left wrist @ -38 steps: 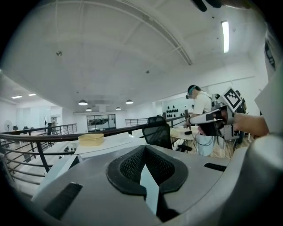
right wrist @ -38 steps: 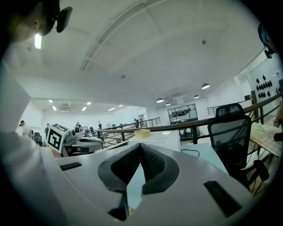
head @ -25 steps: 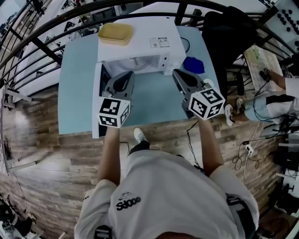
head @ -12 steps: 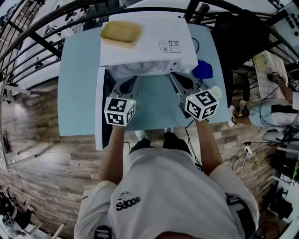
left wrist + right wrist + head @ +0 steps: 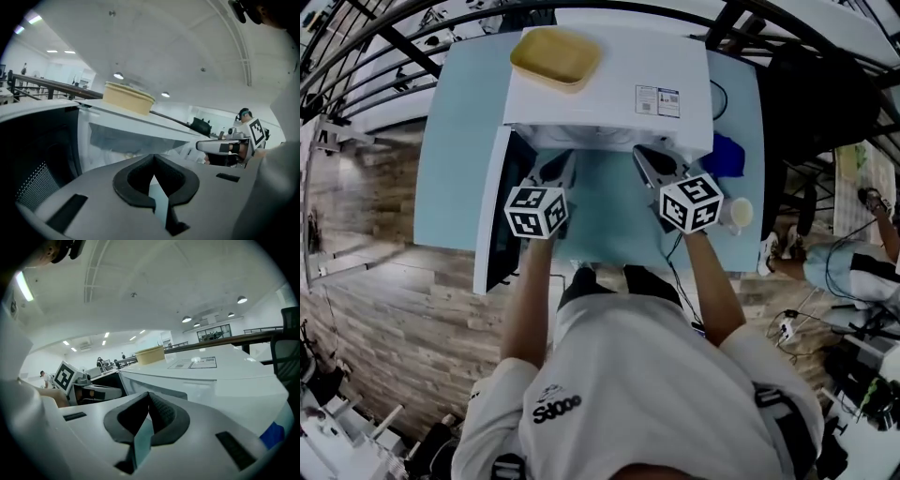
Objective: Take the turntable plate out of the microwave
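The microwave (image 5: 609, 84) stands on the counter (image 5: 455, 141) with its door (image 5: 492, 225) swung open to the left, so that the cavity can be reached. The left tongs (image 5: 555, 167) and right tongs (image 5: 649, 161) are both closed, with nothing gripped, and are held side by side just before the opening. The turntable plate is judged to lie inside, beyond both tips; it is not clearly shown.

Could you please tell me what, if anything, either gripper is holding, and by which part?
Nothing is held: the left gripper and the right gripper are both shut and empty, in front of the open microwave.
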A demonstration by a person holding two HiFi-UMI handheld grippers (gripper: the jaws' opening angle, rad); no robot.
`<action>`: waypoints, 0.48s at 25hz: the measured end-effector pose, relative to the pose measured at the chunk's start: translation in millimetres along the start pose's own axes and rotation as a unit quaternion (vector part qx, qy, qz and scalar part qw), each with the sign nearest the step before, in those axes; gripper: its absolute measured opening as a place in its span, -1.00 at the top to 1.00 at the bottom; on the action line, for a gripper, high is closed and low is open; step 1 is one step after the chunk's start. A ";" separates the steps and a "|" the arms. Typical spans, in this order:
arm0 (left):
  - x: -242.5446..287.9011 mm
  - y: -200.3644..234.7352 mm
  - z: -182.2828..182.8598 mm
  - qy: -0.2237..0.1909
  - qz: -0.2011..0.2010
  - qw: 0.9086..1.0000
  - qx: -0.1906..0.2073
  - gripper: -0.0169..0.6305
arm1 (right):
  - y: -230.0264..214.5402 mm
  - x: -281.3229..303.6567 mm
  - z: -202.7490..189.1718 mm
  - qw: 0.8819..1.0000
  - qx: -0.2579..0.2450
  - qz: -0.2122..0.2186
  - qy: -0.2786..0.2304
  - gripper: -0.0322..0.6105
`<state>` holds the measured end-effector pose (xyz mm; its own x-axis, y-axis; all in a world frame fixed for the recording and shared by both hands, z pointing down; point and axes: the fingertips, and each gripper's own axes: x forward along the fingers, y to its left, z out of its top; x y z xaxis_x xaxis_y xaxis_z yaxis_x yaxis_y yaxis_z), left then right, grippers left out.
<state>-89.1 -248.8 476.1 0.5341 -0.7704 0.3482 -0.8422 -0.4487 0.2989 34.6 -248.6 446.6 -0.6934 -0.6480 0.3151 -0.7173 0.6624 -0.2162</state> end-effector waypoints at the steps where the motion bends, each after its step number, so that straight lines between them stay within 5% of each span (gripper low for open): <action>1: 2.7 5.7 -2.7 0.001 0.010 1.000 -0.008 0.89 | -2.7 5.0 -3.5 1.000 0.003 0.004 0.004 0.88; 8: 35.7 43.6 -30.5 0.013 0.037 0.994 -0.098 0.88 | -18.1 44.9 -45.4 0.998 0.008 0.020 0.052 0.88; 12: 51.2 57.4 -47.9 0.015 0.053 0.989 -0.138 0.71 | -13.3 58.8 -59.5 0.997 0.027 0.044 0.049 0.88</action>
<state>-106.6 -292.4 553.7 0.4487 -0.7907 0.4165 -0.8439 -0.2215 0.4886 7.5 -273.1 523.0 -0.7454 -0.5475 0.3804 -0.6589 0.6916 -0.2958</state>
